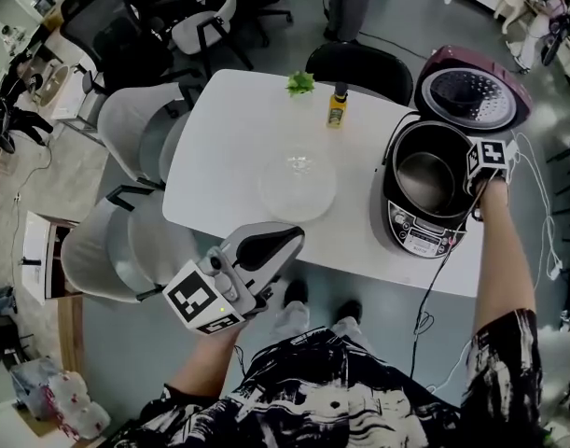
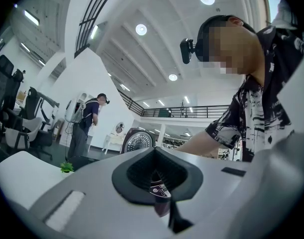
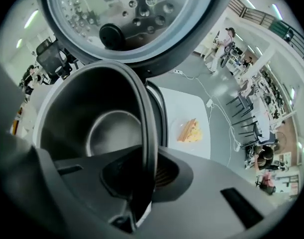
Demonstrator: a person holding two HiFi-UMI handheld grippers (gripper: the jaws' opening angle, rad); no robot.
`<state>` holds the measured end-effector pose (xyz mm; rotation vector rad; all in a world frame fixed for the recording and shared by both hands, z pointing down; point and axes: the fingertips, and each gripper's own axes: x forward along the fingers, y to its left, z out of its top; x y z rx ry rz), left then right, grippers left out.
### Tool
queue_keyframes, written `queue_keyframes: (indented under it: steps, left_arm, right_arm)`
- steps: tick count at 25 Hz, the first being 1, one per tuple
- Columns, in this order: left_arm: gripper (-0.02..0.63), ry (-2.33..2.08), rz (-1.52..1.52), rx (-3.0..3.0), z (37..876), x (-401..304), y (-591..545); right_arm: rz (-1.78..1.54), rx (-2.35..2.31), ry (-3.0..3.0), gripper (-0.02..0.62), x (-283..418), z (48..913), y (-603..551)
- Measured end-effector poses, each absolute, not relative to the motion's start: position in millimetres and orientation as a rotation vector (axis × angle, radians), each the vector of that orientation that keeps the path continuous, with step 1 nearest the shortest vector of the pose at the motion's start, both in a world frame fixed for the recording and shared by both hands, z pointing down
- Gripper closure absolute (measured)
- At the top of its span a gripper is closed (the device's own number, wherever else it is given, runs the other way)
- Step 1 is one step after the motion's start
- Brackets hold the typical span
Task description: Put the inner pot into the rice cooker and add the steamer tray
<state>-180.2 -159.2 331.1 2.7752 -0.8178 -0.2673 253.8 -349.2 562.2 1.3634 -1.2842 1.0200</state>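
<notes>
At the cooker's (image 1: 418, 238) three o'clock rim, your right gripper's (image 3: 142, 185) jaws pinch the inner pot (image 3: 67, 116); seat it level. The left gripper's (image 2: 159, 180) jaws are together.

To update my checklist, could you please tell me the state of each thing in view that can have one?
Maroon rice cooker lid: open.
Round metal inner pot: inside the rice cooker body, rim gripped.
Right gripper: shut on the pot's rim.
Left gripper: shut, empty.
Clear round steamer tray: lying on the white table, not in the cooker.
Small yellow bottle: upright, black cap on.
</notes>
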Motion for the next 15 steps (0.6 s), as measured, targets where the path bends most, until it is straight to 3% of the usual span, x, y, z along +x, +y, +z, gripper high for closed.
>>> queue_keyframes:
  steps: [15]
  left_arm:
    - [0.601, -0.83, -0.282, 2.765, 333, -195, -158]
  right_arm:
    - [0.738, 1.181, -1.219, 0.531, 253, 570, -340]
